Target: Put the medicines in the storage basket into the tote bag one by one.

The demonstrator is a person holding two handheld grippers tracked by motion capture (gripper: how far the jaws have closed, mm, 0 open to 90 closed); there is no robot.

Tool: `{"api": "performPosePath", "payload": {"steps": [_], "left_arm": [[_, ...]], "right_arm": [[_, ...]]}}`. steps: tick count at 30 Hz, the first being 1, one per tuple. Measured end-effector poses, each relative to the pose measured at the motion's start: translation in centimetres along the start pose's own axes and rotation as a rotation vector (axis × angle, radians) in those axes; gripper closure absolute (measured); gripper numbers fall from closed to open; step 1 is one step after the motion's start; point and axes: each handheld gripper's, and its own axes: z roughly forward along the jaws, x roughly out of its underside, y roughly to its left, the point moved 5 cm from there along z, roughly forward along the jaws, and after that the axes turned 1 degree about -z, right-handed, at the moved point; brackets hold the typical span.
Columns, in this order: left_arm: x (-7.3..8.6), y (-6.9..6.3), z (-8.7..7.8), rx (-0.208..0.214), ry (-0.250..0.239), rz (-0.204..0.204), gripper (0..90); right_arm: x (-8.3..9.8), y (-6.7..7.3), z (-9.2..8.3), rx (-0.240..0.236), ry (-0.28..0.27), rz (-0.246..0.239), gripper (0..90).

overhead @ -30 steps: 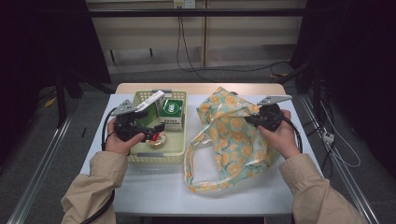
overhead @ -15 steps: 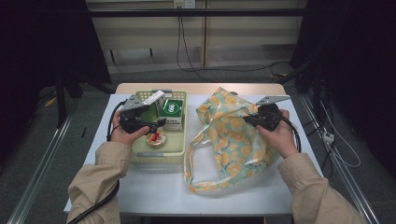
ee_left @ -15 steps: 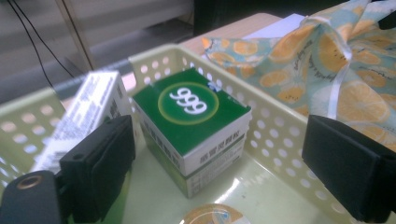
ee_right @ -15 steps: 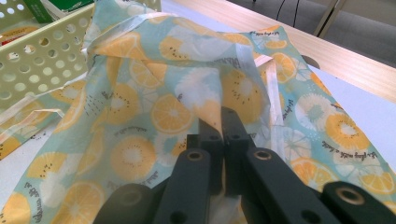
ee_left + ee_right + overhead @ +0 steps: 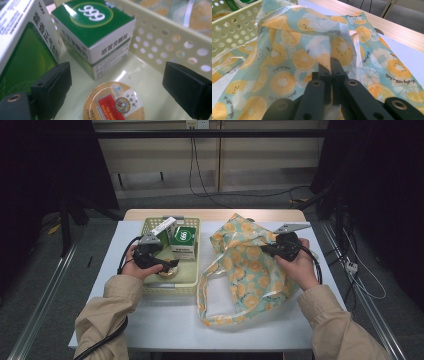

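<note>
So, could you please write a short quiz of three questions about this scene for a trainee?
1. True or false: the right claw is shut on the fruit-print cloth bag.
2. Which item lies between the open jaws of the left claw? A) round tin B) green 999 box C) bag handle
3. Fill in: both medicine boxes stand inside the pale perforated ______.

Key: 1 true; 2 A; 3 basket.
</note>
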Motion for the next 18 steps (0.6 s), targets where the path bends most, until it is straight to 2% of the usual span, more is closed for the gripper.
{"api": "performPosePath", "payload": {"steps": [2, 5, 6, 7, 8, 10, 14, 15, 18], "left_arm": [[0.2, 0.0, 0.1, 0.021, 0.019, -0.003, 9.4], [0.3, 0.0, 0.4, 0.019, 0.054, 0.019, 10.7], [0.3, -0.1, 0.6, 0.004, 0.059, 0.014, 10.6], [0.4, -0.1, 0.7, 0.015, 0.071, 0.019, 10.6], [0.5, -0.1, 0.8, 0.000, 0.085, 0.012, 10.6], [0.7, 0.0, 1.0, 0.017, 0.091, 0.001, 10.7], [0.9, 0.2, 1.2, -0.008, 0.113, -0.015, 11.2], [0.9, 0.2, 1.3, 0.009, 0.116, -0.020, 11.2], [1.1, 0.1, 1.6, 0.000, 0.146, -0.001, 11.9]], "right_arm": [[0.1, 0.0, 0.1, 0.000, 0.002, 0.002, 89.8], [0.1, 0.1, 0.2, -0.001, 0.004, -0.001, 89.8], [0.1, 0.1, 0.2, -0.001, 0.003, -0.001, 89.9], [0.1, 0.2, 0.2, -0.002, 0.003, -0.002, 89.8], [0.0, 0.2, 0.2, -0.003, 0.004, -0.002, 89.8], [0.0, 0.3, 0.2, -0.004, 0.005, -0.007, 89.8], [0.1, 0.3, 0.2, -0.004, 0.004, -0.006, 89.8], [0.1, 0.3, 0.2, -0.005, 0.003, -0.005, 89.8], [0.2, 0.2, 0.2, -0.005, 0.004, -0.004, 89.9]]}}
